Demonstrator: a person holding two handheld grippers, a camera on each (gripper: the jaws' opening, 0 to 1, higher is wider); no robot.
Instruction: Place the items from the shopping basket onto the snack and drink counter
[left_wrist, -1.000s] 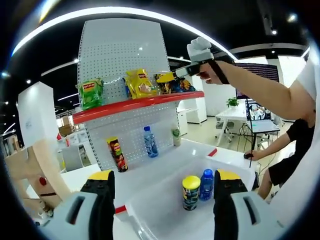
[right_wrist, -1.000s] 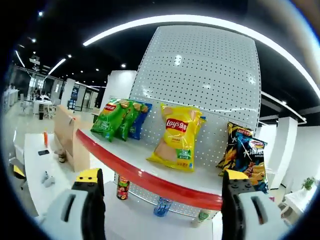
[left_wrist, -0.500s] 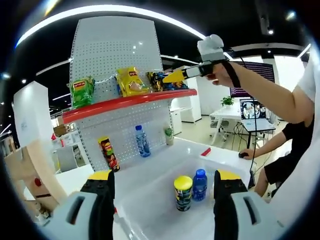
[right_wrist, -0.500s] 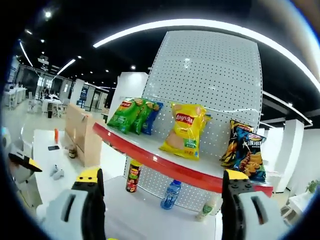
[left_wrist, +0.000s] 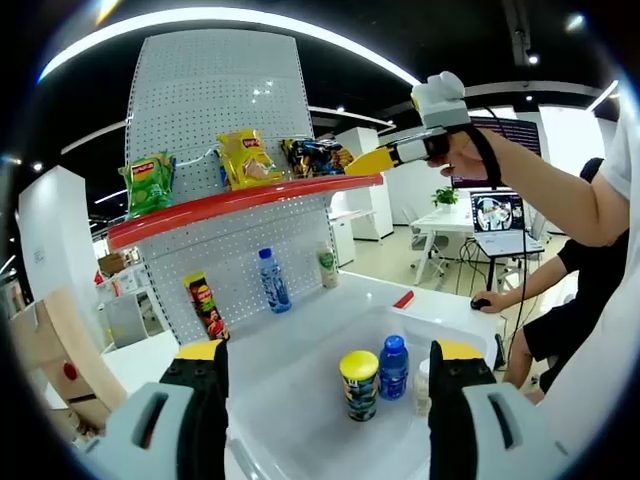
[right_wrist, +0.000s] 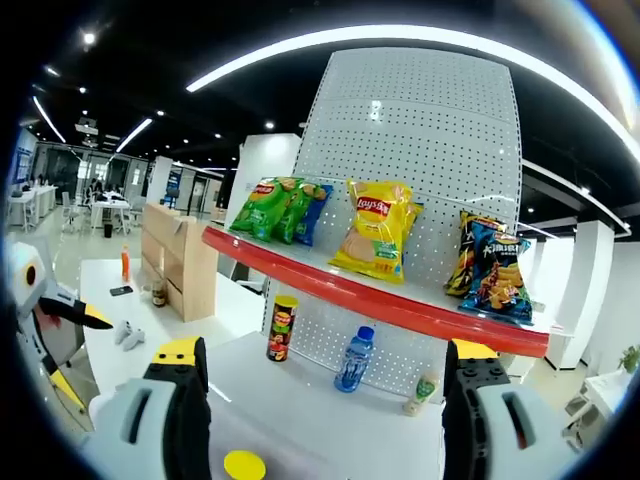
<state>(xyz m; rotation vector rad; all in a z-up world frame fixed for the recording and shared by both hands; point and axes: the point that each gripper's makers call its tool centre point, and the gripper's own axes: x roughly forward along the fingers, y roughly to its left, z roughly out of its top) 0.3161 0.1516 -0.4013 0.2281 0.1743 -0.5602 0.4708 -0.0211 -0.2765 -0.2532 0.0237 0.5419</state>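
My left gripper (left_wrist: 328, 352) is open above a white basket (left_wrist: 290, 400). In the basket stand a yellow-lidded can (left_wrist: 358, 383), a blue bottle (left_wrist: 393, 367) and a small white bottle (left_wrist: 423, 385). Behind it rises a pegboard counter with a red-edged upper shelf (left_wrist: 235, 200) carrying chip bags: green (left_wrist: 143, 182), yellow (left_wrist: 245, 158) and dark (left_wrist: 315, 157). A snack tube (left_wrist: 205, 307) and a water bottle (left_wrist: 270, 280) stand on the lower deck. My right gripper (right_wrist: 328, 350) is open with nothing in it, held up beside the shelf's right end (left_wrist: 372, 162). It faces the yellow bag (right_wrist: 378, 228) and the tube (right_wrist: 283, 328).
A cardboard box (right_wrist: 175, 255) stands on a table left of the counter, with small items (right_wrist: 125, 335) near it. The left gripper (right_wrist: 45, 300) shows at the left edge. A desk with a laptop (left_wrist: 495, 215) stands at the right. A red strip (left_wrist: 403, 299) lies on the deck.
My right gripper has drawn back and down from the upper shelf, so the lower deck and the can's lid have come into its view. It stays open. The left view shifted slightly.
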